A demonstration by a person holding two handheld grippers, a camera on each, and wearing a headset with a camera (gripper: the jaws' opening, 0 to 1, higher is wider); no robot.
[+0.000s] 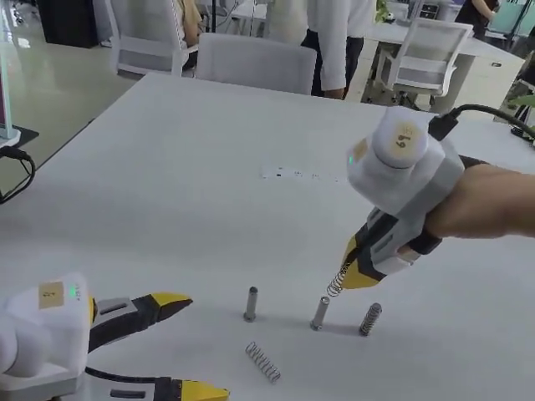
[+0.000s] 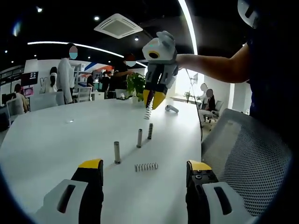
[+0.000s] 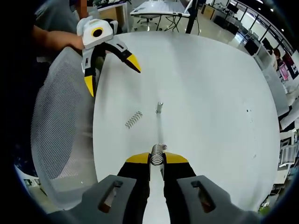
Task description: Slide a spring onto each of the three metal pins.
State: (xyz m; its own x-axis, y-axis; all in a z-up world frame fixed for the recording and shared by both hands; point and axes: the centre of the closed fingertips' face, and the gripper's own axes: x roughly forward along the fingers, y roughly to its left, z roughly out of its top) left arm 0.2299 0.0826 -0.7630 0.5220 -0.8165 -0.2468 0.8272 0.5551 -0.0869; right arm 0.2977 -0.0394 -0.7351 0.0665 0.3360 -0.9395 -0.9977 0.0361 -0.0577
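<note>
White table — loose spring near bare pins.

Right gripper points steeply down, jaws clamped on a spring, bare forearm behind it. Left gripper sits low, jaws spread wide.

No text can be read with certainty. A small yellow sticker with dark marks is carried on the round cap of the right gripper, and a second sticker on the left gripper at the near left; both are too blurred to be made out
</note>
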